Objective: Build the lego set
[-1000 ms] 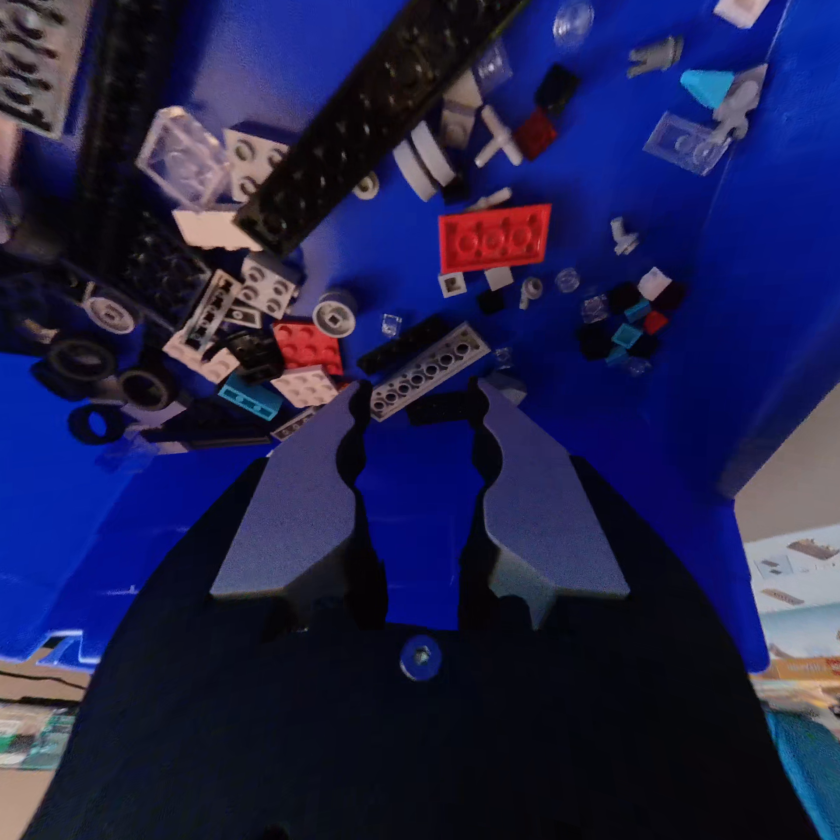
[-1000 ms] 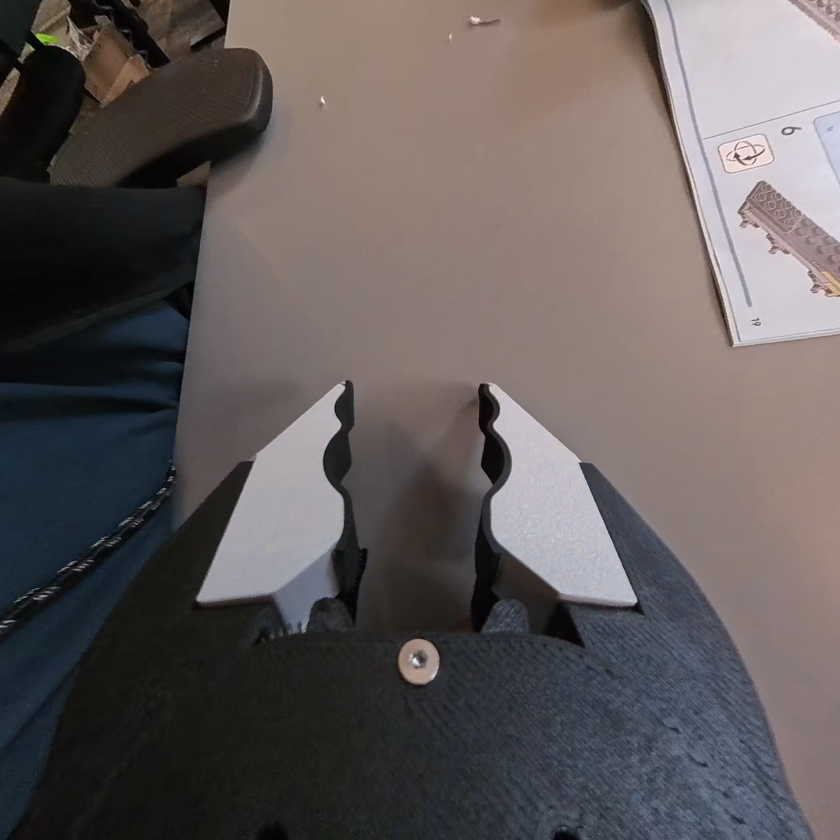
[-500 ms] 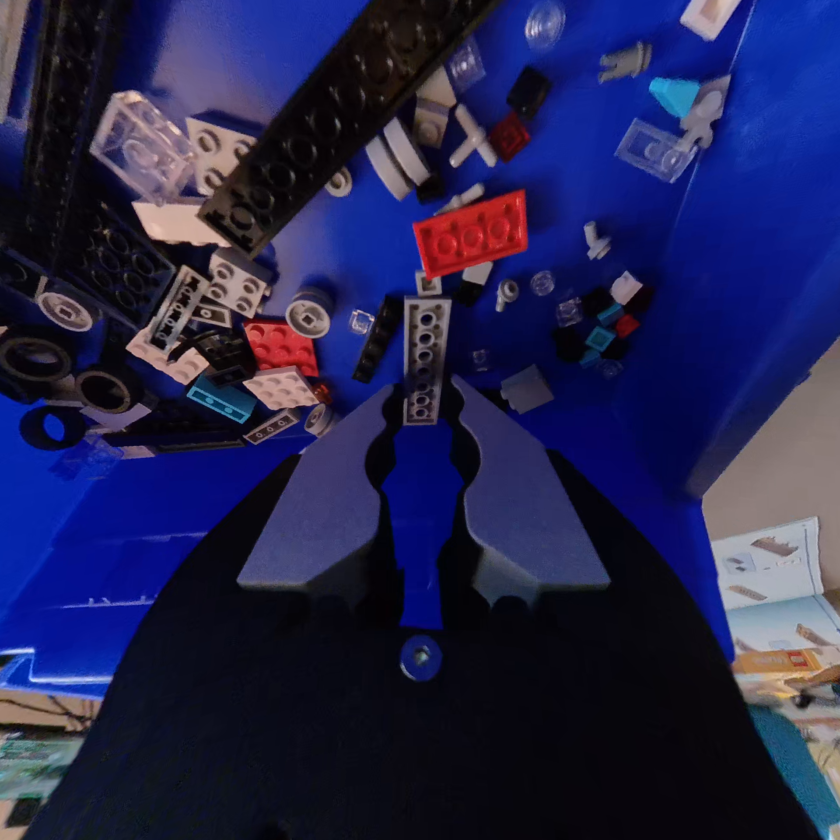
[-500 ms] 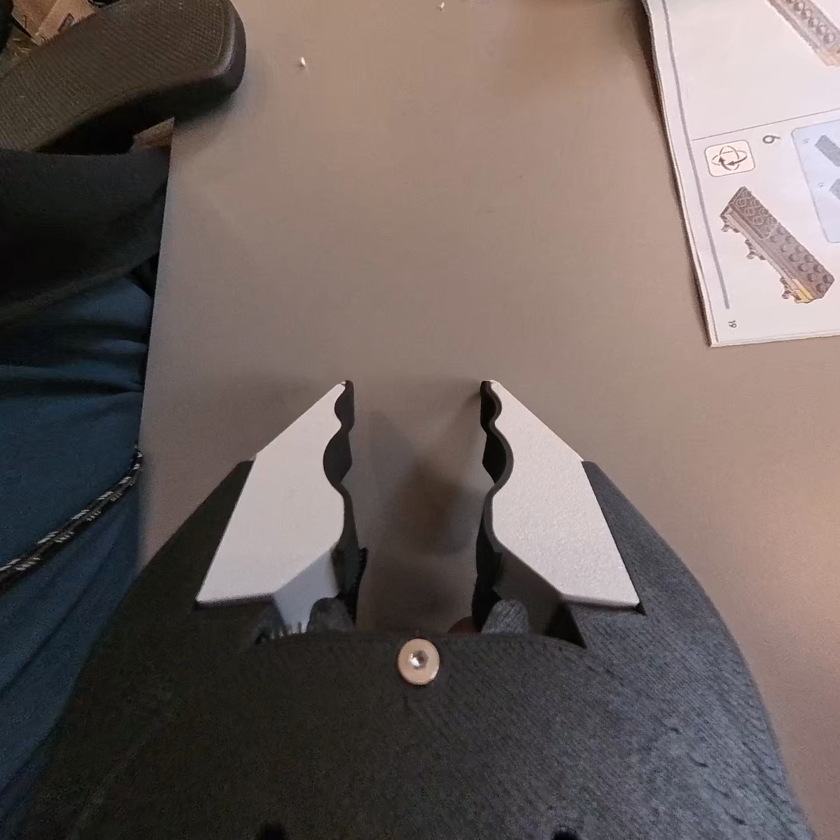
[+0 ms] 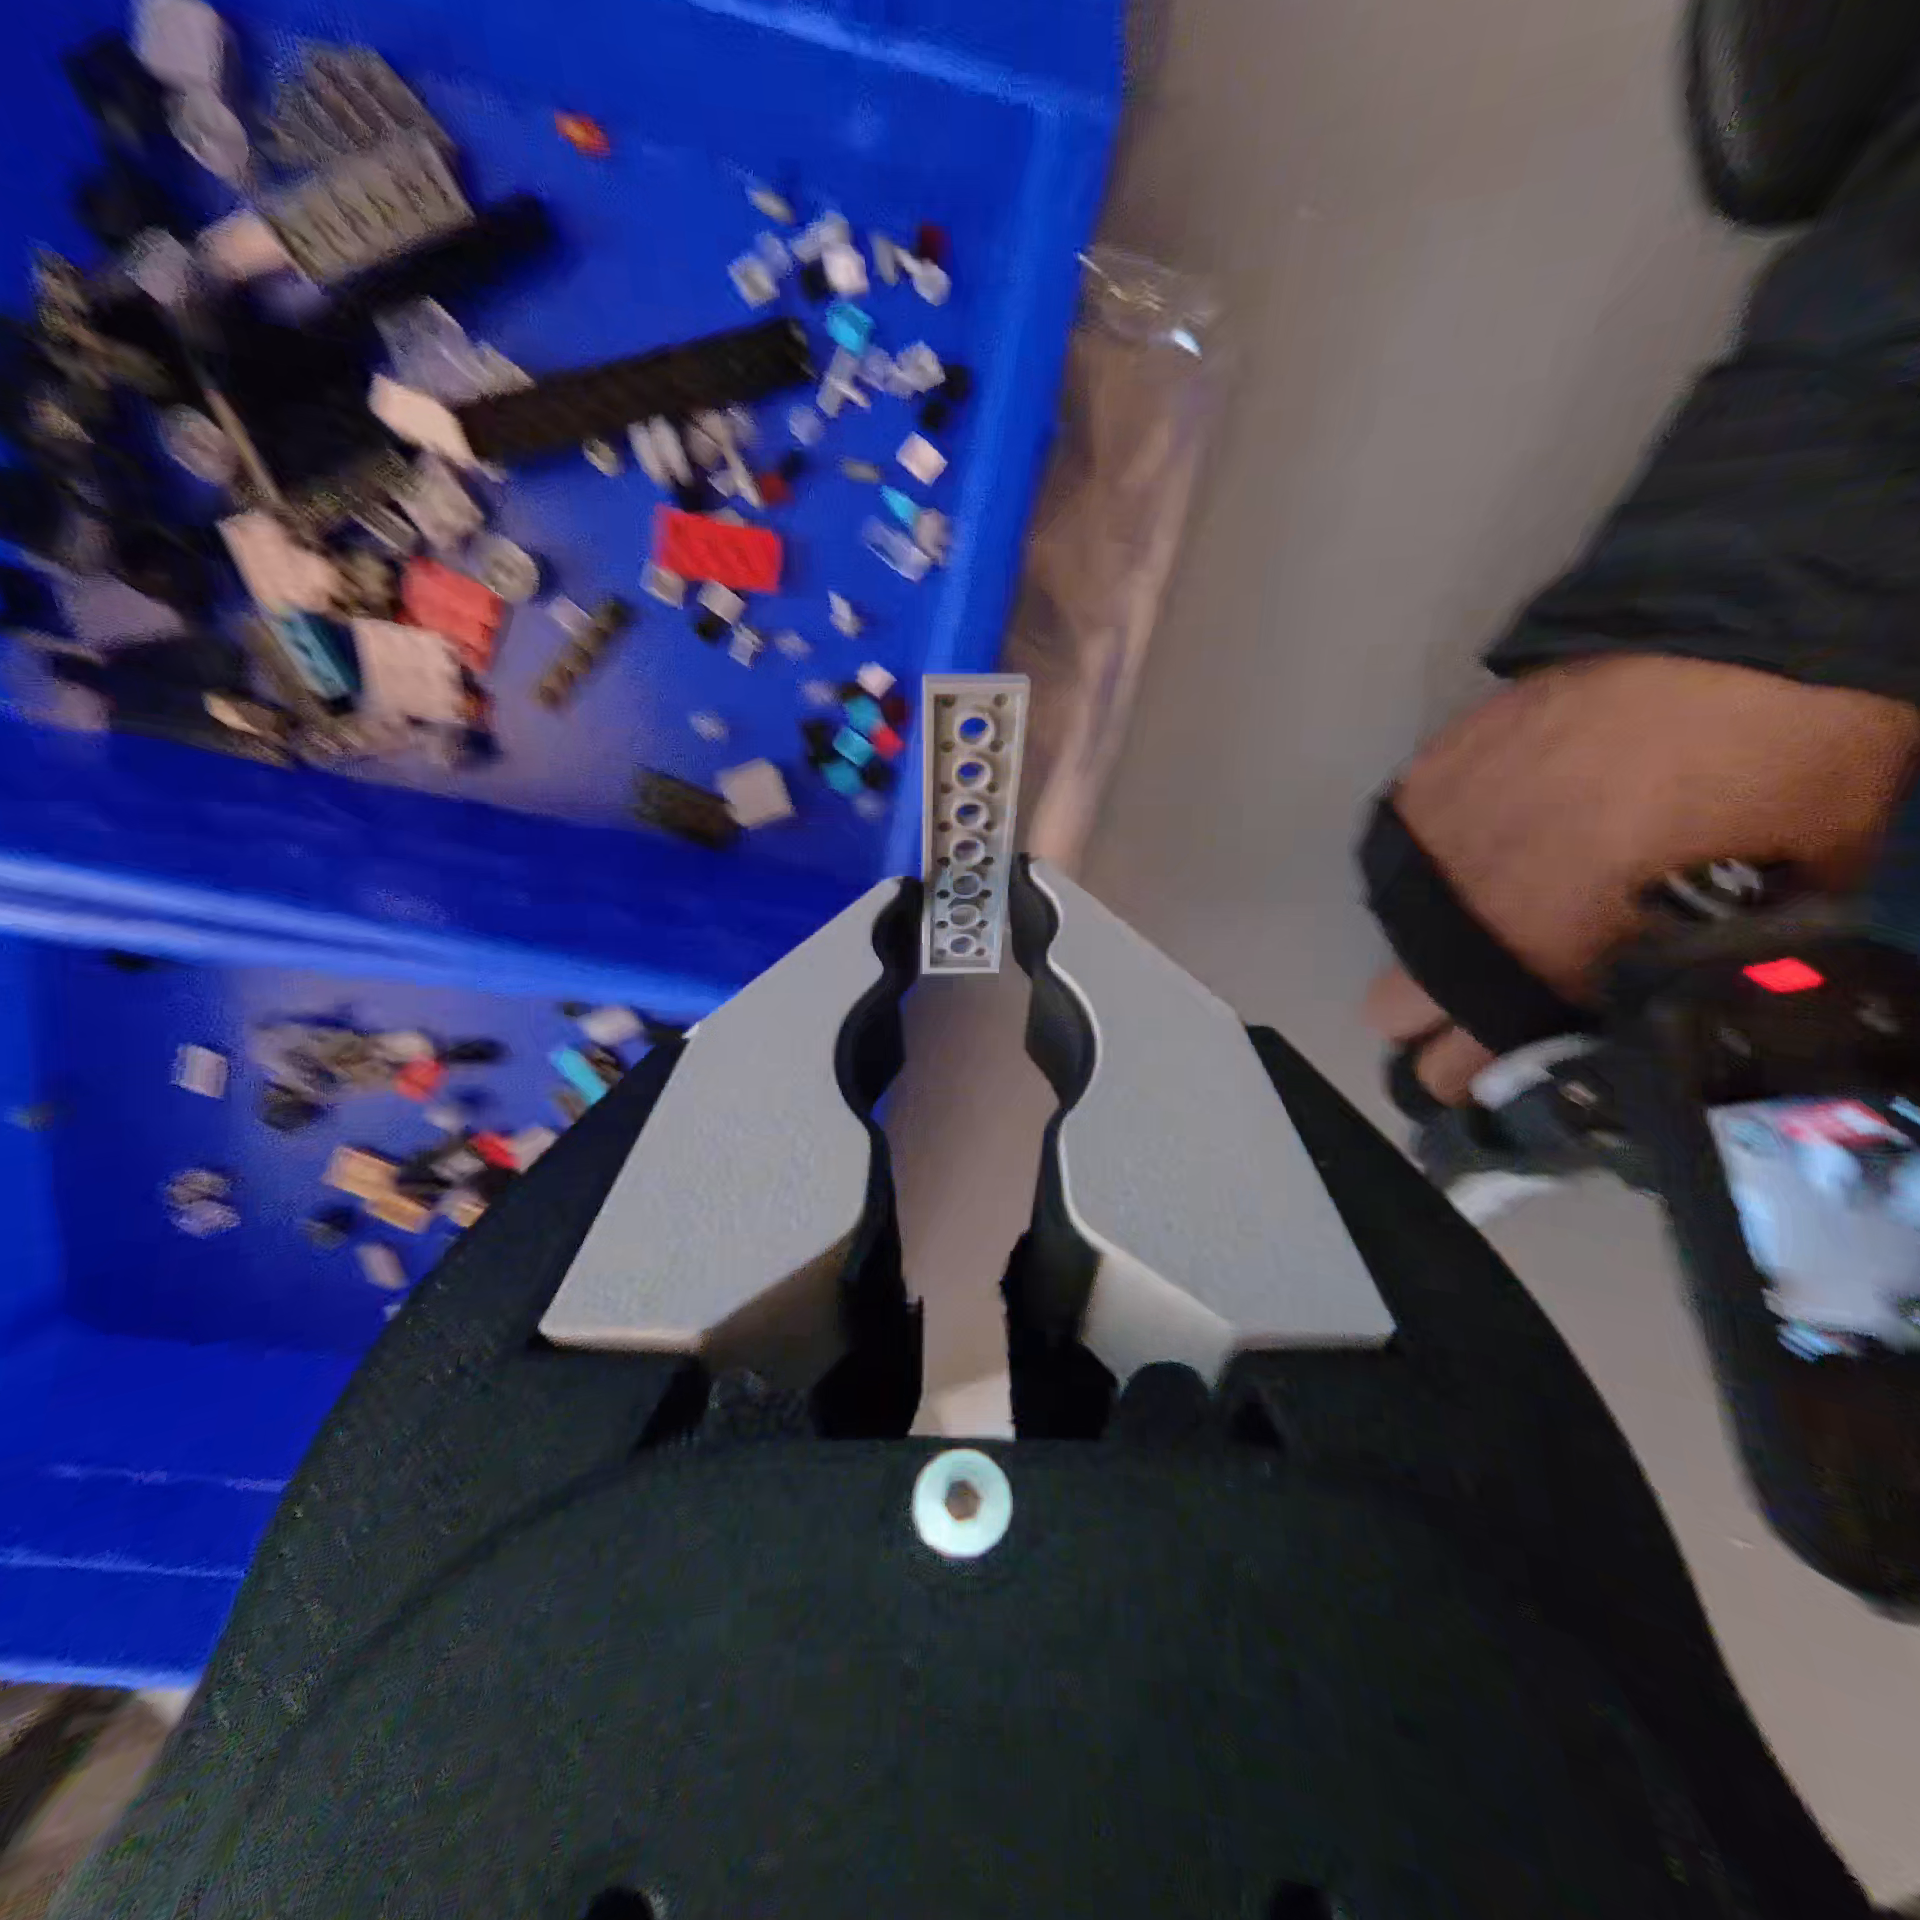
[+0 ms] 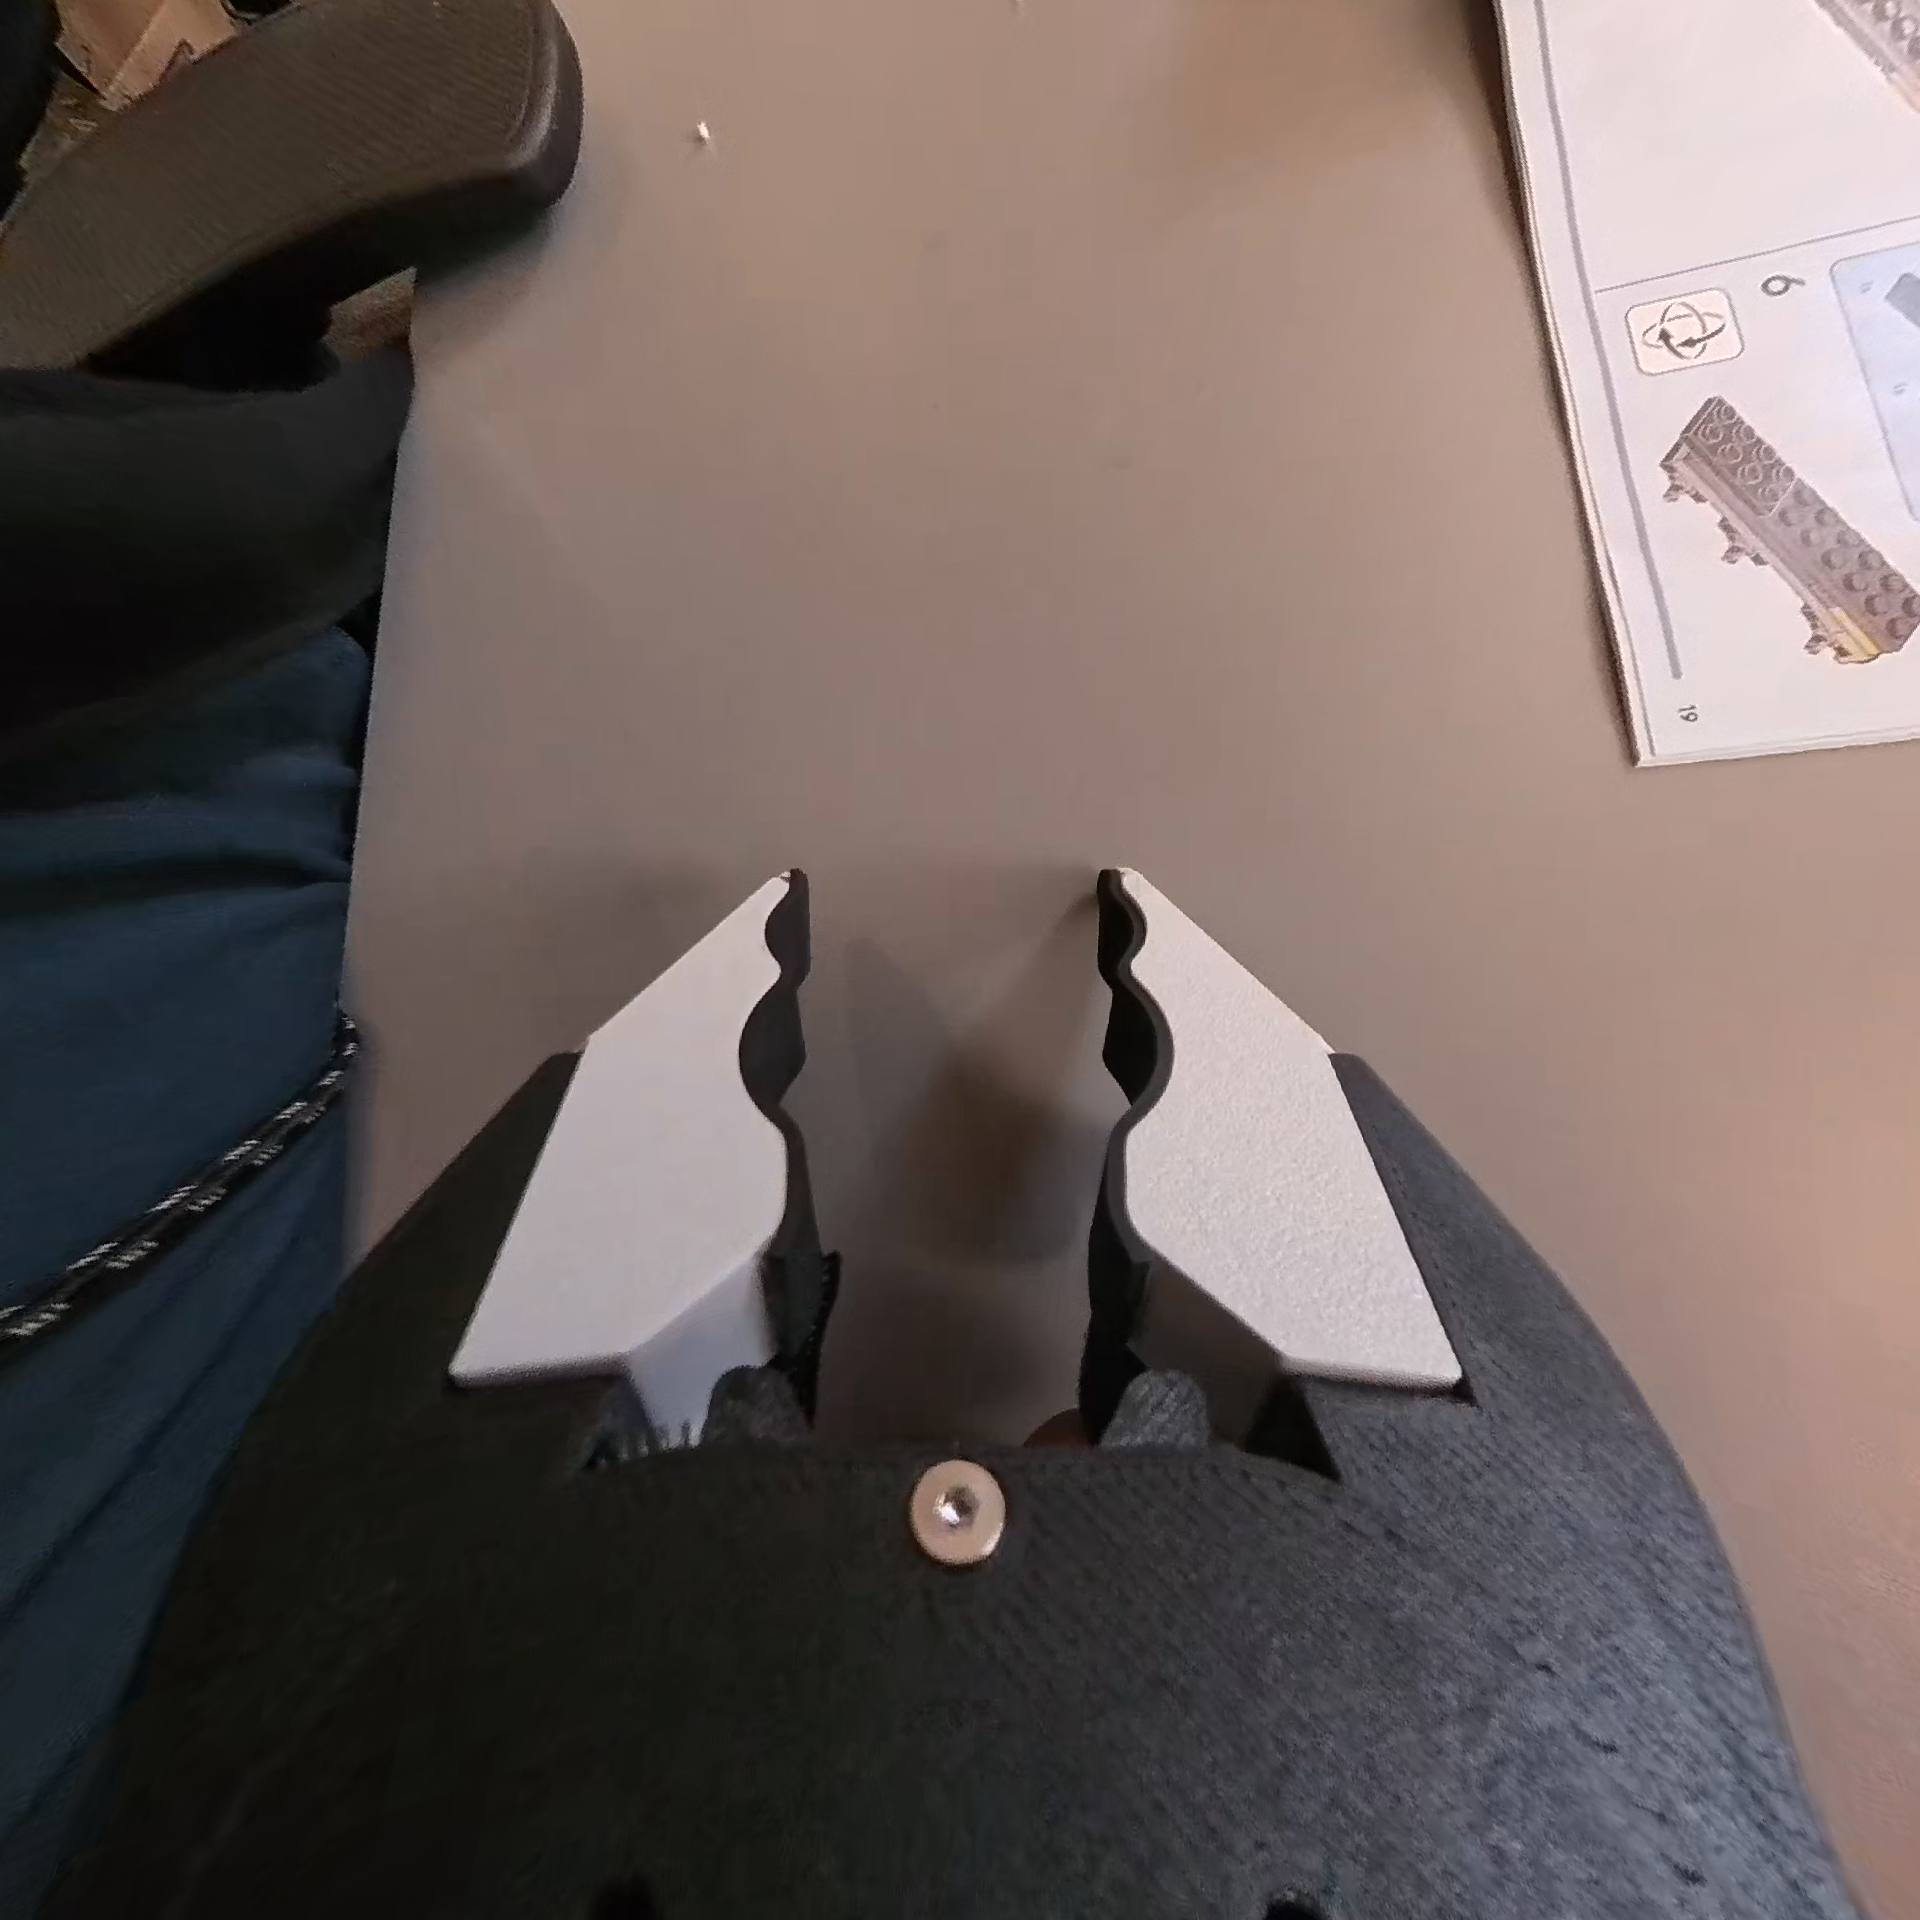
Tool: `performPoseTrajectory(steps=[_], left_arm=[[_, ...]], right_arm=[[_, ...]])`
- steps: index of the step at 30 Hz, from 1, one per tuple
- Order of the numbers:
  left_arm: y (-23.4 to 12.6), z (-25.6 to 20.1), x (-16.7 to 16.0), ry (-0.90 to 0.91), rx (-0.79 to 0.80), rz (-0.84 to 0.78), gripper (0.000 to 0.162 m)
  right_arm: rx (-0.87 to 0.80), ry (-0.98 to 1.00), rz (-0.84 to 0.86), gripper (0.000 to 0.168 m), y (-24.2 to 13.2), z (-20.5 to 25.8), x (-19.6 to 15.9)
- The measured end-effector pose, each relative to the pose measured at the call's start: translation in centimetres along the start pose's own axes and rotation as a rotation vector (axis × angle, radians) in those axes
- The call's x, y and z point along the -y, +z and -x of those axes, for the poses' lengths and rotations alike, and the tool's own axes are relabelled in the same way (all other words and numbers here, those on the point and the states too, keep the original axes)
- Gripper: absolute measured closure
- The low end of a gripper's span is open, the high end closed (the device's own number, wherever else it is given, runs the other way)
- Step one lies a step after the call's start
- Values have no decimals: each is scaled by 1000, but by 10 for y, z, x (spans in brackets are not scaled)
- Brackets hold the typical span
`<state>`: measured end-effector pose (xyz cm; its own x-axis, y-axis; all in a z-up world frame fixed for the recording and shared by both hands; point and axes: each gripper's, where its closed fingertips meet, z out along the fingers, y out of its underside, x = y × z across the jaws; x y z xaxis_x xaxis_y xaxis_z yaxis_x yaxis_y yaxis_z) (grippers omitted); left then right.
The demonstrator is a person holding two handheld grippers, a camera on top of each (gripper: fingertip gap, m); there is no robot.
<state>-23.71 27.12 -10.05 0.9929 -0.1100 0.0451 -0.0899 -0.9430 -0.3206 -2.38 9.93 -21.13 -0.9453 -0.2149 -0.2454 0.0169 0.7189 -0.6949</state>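
Observation:
My left gripper (image 5: 966, 883) is shut on a long light grey Lego plate (image 5: 971, 790) with a row of holes. The plate sticks out forward past the fingertips, held in the air above the edge of a blue bin (image 5: 1049, 312). The bin holds many loose Lego pieces, among them a red plate (image 5: 719, 549) and a long black plate (image 5: 634, 390). My right gripper (image 6: 951, 894) is open and empty, low over the bare grey table (image 6: 1039, 468).
A second blue bin compartment (image 5: 156, 1403) with small pieces lies nearer. A clear plastic bag (image 5: 1122, 499) lies beside the bin. A person's hand (image 5: 1621, 800) holds the other gripper at right. An instruction booklet (image 6: 1745, 343) lies at the table's right. A chair armrest (image 6: 270, 166) and legs are at left. Left tips to right tips: about 30 cm.
My left gripper closed on the grey plate in the bin, lifted it out and swung right over the bin's edge. My right gripper has drifted slightly over the table and stayed open.

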Motion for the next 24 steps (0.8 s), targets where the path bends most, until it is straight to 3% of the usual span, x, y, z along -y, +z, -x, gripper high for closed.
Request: performPoseTrajectory(steps=[1, 7, 14, 19, 24], left_arm=[[-4, -16, -12, -35, -25, -12, 145], [32, -88, -102, -217, -125, 101, 145], [79, -120, -139, -270, -184, 206, 145], [72, -118, -122, -245, -207, 177, 136], [32, -84, -33, -46, -150, -43, 131]], right_arm=[[0, 2, 0, 110, 0, 0, 0], [19, -26, 5, 110, 7, 10, 2], [27, -76, 17, 110, 14, 22, 4], [37, -77, 24, 110, 13, 24, 2], [41, -77, 28, 109, 12, 24, 1]])
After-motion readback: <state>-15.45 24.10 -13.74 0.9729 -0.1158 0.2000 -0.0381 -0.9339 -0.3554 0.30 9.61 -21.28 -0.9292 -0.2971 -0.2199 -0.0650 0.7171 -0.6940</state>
